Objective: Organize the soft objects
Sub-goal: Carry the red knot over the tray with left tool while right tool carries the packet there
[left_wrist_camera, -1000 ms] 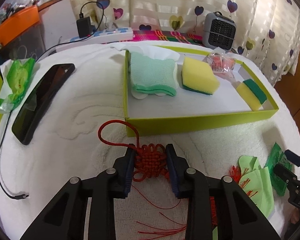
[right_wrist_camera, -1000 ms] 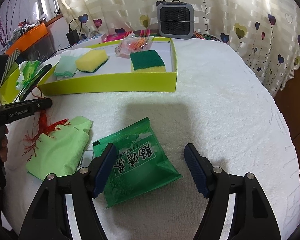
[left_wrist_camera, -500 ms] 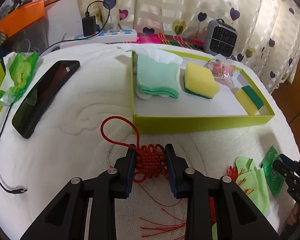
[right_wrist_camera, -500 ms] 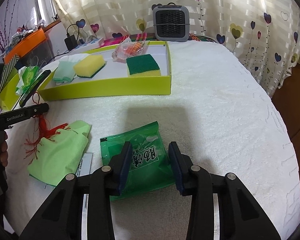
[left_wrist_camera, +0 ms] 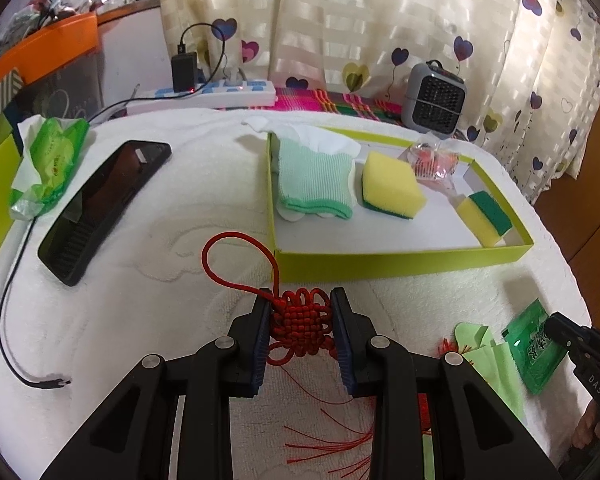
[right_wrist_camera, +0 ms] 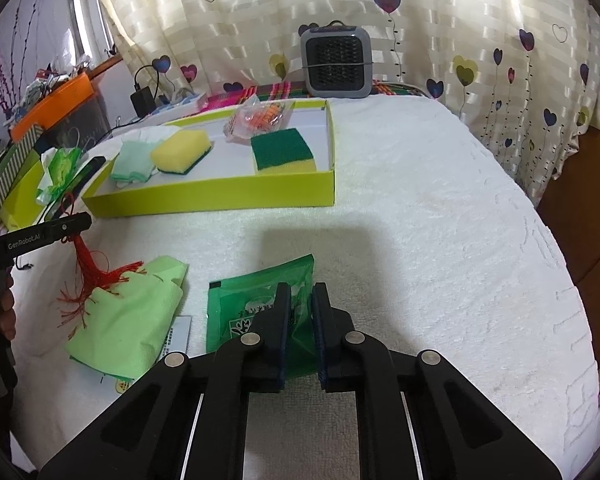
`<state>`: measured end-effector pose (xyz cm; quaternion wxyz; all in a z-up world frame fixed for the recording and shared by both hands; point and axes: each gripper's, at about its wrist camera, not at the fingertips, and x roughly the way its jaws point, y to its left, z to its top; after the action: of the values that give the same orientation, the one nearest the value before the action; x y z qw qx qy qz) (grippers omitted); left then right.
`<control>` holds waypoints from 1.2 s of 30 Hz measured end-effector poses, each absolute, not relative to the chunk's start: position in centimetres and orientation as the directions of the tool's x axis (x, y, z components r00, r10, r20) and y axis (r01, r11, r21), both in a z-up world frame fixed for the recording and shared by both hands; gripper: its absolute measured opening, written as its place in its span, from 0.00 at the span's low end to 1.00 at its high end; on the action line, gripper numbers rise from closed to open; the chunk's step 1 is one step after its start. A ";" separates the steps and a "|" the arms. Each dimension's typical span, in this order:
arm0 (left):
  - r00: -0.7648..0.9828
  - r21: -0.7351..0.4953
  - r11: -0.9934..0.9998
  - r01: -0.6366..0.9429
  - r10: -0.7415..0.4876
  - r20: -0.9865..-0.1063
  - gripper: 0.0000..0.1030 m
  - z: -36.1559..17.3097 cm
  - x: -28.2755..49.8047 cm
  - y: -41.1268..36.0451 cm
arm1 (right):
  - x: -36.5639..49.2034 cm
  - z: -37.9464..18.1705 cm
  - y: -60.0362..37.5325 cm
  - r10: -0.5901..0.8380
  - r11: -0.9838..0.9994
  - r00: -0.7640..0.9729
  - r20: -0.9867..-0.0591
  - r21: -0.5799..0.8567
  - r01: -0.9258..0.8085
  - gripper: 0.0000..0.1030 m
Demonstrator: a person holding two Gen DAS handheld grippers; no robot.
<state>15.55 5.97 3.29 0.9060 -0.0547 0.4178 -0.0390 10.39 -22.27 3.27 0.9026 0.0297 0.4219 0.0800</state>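
Observation:
My left gripper (left_wrist_camera: pixel 301 300) is shut on a red Chinese knot (left_wrist_camera: pixel 300 320) and holds it above the white towel, just short of the yellow-green tray (left_wrist_camera: pixel 400 258). The knot's tassel (right_wrist_camera: pixel 88 276) hangs onto a light green cloth (right_wrist_camera: pixel 124 320). My right gripper (right_wrist_camera: pixel 300 294) is shut on a green tissue packet (right_wrist_camera: pixel 244 304), which is crumpled between the pads. The tray holds a mint cloth (left_wrist_camera: pixel 314 180), two yellow-green sponges (left_wrist_camera: pixel 392 186) (left_wrist_camera: pixel 486 218) and a clear packet (left_wrist_camera: pixel 434 160).
A black phone (left_wrist_camera: pixel 104 204) and a green wipes pack (left_wrist_camera: pixel 50 160) lie left of the tray. A cable (left_wrist_camera: pixel 12 320) trails at the left edge. A grey heater (right_wrist_camera: pixel 334 60) and a power strip (left_wrist_camera: pixel 204 94) stand behind.
My right gripper closed on the green tissue packet, from wide open to shut. My left gripper rose with the red knot, and its tassel lifted off the towel.

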 end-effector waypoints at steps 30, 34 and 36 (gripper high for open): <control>0.763 -0.143 0.988 0.056 -0.135 -0.632 0.27 10.0 13.8 6.8 | 9.5 7.2 -22.7 0.169 0.985 0.723 -0.670 0.125 -0.115 0.06; 0.772 -0.141 0.988 0.060 -0.136 -0.621 0.27 10.7 13.7 6.8 | 9.6 7.8 -22.7 0.173 0.985 0.733 -0.658 0.124 -0.121 0.06; 0.773 -0.143 0.988 0.064 -0.140 -0.619 0.27 10.9 13.7 6.8 | 9.6 8.0 -22.6 0.176 0.984 0.736 -0.653 0.126 -0.124 0.06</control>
<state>13.72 6.83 10.87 0.9397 -0.0569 0.3329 -0.0542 9.60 -22.61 8.02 0.9310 0.0367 0.3541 0.0807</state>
